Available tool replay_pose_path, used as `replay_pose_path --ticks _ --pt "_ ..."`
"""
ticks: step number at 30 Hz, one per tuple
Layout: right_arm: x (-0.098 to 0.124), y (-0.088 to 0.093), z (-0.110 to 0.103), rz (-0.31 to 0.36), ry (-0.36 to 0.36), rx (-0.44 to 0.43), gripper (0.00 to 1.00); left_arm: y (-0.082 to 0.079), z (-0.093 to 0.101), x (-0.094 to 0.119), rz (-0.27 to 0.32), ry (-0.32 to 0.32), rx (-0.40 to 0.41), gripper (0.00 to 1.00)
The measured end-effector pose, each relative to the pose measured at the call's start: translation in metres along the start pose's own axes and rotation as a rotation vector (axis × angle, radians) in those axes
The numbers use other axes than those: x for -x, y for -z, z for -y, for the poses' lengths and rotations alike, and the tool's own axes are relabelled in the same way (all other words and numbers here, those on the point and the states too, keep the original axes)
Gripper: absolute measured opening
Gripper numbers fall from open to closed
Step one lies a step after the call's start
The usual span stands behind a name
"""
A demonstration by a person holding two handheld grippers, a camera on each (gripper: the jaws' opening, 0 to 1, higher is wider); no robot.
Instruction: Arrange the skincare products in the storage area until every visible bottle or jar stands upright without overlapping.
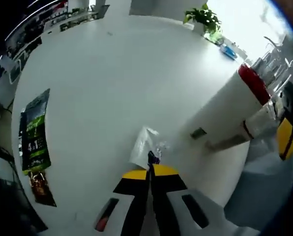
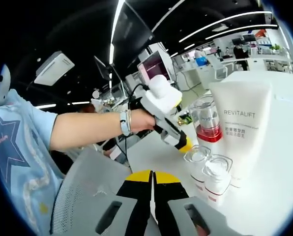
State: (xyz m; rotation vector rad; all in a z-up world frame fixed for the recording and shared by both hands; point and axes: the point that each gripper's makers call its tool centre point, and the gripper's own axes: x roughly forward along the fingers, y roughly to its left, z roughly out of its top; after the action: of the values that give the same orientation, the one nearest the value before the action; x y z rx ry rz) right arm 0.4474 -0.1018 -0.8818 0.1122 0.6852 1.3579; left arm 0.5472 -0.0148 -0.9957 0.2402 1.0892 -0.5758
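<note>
A tall white Revitalift tube (image 2: 242, 128) stands upright on the white table (image 2: 279, 196). Beside it are a clear bottle with red liquid (image 2: 208, 123) and two small white jars with clear caps (image 2: 195, 160) (image 2: 216, 174), all upright and close together. My right gripper (image 2: 152, 174) is shut and empty, just left of the jars. A hand holds my left gripper (image 2: 178, 135) pointing down at the table behind the jars. In the left gripper view my left gripper (image 1: 151, 164) is shut, with a crumpled clear wrapper (image 1: 144, 145) at its tips; I cannot tell if it is pinched. The tube (image 1: 230, 110) and a white bottle (image 1: 245, 130) rise to the right.
A green packet (image 1: 34, 130) and a dark packet (image 1: 41, 187) lie near the table's left edge. A potted plant (image 1: 203, 17) stands at the far side. A grey chair (image 2: 87, 196) and the person's sleeve (image 2: 18, 147) are to the left.
</note>
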Motion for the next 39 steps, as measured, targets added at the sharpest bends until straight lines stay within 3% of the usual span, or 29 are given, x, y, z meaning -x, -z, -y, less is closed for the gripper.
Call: replay_pose_path --ticks 10,16,27,35,39 --pt "-0.001 0.004 0.001 -0.019 0.008 0.006 0.00 -0.004 0.000 -0.002 -0.011 -0.053 -0.140 0.03" --pt "-0.001 0.006 0.003 -0.029 0.019 0.016 0.00 -0.007 -0.005 -0.003 -0.001 -0.107 -0.197 0.10" --pt "0.001 0.005 0.008 -0.027 0.045 0.010 0.00 -0.006 -0.008 -0.001 0.020 -0.144 -0.113 0.11" --pt "0.001 0.005 0.009 -0.030 0.052 0.017 0.00 -0.005 -0.017 0.002 0.032 -0.194 -0.064 0.20" --pt "0.002 0.005 0.009 -0.027 0.055 0.017 0.00 -0.006 -0.020 0.009 0.054 -0.193 0.013 0.24"
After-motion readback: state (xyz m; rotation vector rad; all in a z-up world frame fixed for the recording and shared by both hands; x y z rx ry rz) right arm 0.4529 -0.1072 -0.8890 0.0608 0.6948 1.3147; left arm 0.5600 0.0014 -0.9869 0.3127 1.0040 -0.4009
